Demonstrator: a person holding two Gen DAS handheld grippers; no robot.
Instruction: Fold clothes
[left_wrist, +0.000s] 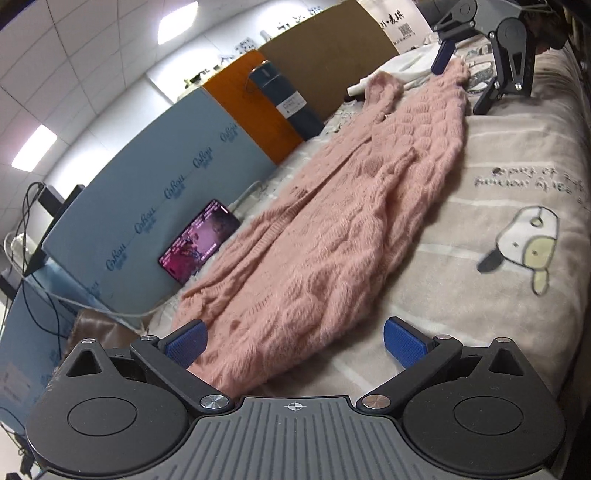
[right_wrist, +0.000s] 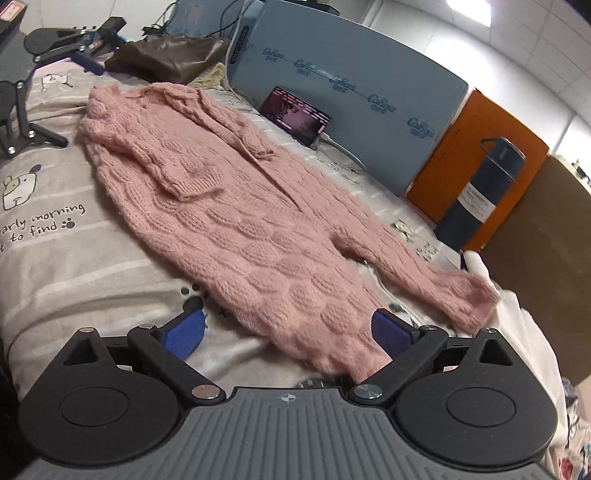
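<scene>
Left wrist view, nearest first. My left claw (left_wrist: 293, 341) stands released, its two blue pads (left_wrist: 404, 341) spread wide. The near end of the pink knitted cardigan (left_wrist: 314, 236) lies on the bed between them, closer to the left-hand pad; I cannot tell whether that pad touches the wool, and the right-hand pad is clear of it. The cardigan stretches lengthwise away from me over the grey striped bedspread (left_wrist: 517, 192), which carries a printed cartoon dog (left_wrist: 528, 251) beside the garment. Left of the cardigan, a lit phone (left_wrist: 199, 242) leans against a light blue board (left_wrist: 147, 192); further along stand an orange panel (left_wrist: 255, 107), a dark blue flask (left_wrist: 284, 99) and a brown board (left_wrist: 332, 55). At the far end, my right claw (left_wrist: 467, 79) hangs over the cardigan's other end, its arms apart.

Right wrist view, nearest first. My right claw (right_wrist: 288, 332) is likewise released, blue pads (right_wrist: 184, 332) wide, nothing gripped; the cardigan's (right_wrist: 236, 206) near edge lies between them, against the right-hand pad. One sleeve (right_wrist: 443, 273) runs out to the right, its cuff resting on white cloth (right_wrist: 524, 332); another sleeve is folded across the body further up. Beyond lie the phone (right_wrist: 295, 116), the flask (right_wrist: 480, 192) and, at the far corner, a brown bag (right_wrist: 166, 59) and my left claw (right_wrist: 55, 70).
</scene>
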